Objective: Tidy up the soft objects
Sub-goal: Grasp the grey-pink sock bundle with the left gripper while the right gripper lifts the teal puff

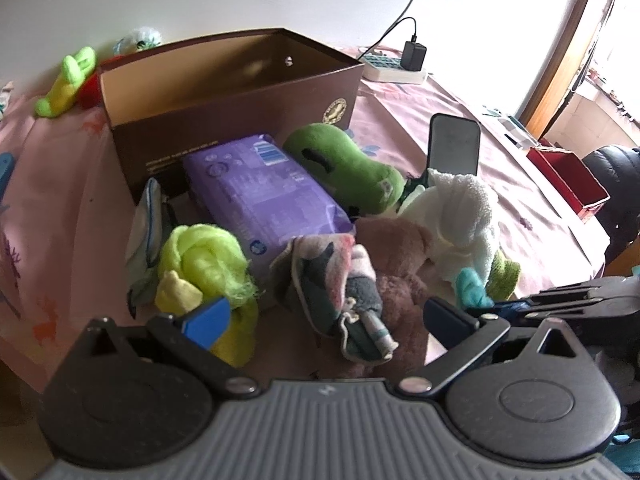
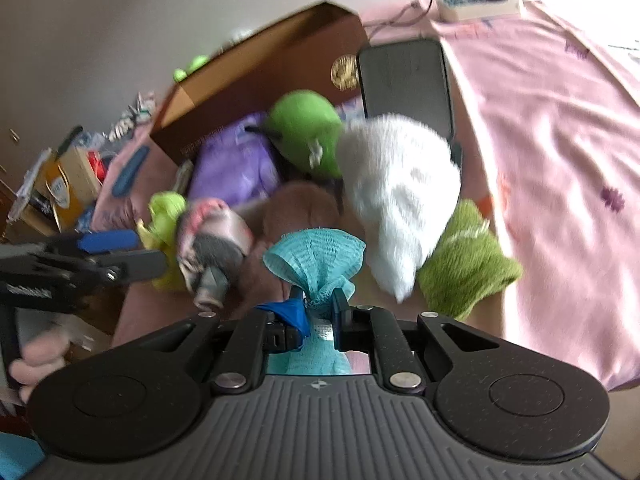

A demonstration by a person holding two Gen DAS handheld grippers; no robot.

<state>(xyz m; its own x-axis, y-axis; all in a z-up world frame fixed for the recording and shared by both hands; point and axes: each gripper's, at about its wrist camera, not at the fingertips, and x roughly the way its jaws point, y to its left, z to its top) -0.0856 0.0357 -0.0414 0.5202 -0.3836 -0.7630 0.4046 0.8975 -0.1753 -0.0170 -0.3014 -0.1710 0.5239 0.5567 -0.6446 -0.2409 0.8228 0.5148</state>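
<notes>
Up front in the left wrist view, the left gripper (image 1: 326,318) is hovering with its jaws spread wide and nothing between them. Just ahead of the gap, a crumpled patterned cloth (image 1: 336,280) is lying on a fuzzy brown plush (image 1: 400,280). Beside the left finger, a fluffy lime yarn bundle (image 1: 204,264) is sitting. Farther ahead, a smooth purple plastic pack (image 1: 260,196) and a rounded green plush (image 1: 344,164) are resting against an open brown cardboard box (image 1: 240,128). Off the right finger, a nubby white towel (image 1: 460,216) is piling up on the pink bedsheet (image 1: 520,184).

Over in the right wrist view, the right gripper (image 2: 318,306) is pinching a teal crinkly mesh cloth (image 2: 316,254), jaws closed tight on its gathered neck, the top fanning out ahead of the tips. Right of the jaws, a ribbed green cloth (image 2: 468,264) is lying just beside the white towel.
</notes>
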